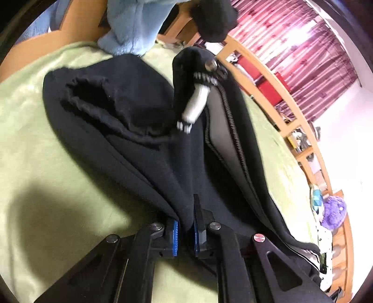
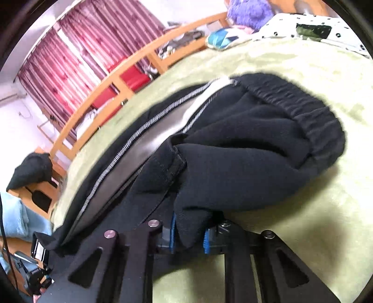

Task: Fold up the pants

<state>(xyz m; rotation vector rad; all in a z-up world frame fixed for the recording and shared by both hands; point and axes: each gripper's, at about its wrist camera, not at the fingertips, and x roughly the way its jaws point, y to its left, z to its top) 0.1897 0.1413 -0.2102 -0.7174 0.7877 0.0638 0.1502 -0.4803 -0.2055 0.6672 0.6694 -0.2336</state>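
Observation:
Black pants (image 1: 144, 149) with a grey and white side stripe lie on a pale green blanket (image 1: 58, 151). In the left wrist view my left gripper (image 1: 186, 233) is shut on a fold of the black fabric, its blue pads (image 1: 175, 235) pressing the cloth from both sides. A cuffed leg end (image 1: 88, 98) bunches at upper left. In the right wrist view my right gripper (image 2: 190, 237) is shut on another fold of the pants (image 2: 244, 158), near the elastic waistband (image 2: 310, 111). The side stripe (image 2: 149, 144) runs off to the left.
A wooden bed rail (image 1: 275, 93) borders the blanket, with red curtains (image 1: 303, 46) behind. A light blue fuzzy sleeve (image 1: 135, 25) and a black cloth (image 1: 214, 16) hang at the top. A purple plush toy (image 1: 333, 212) and a spotted white fabric (image 2: 310, 25) lie at the bed's end.

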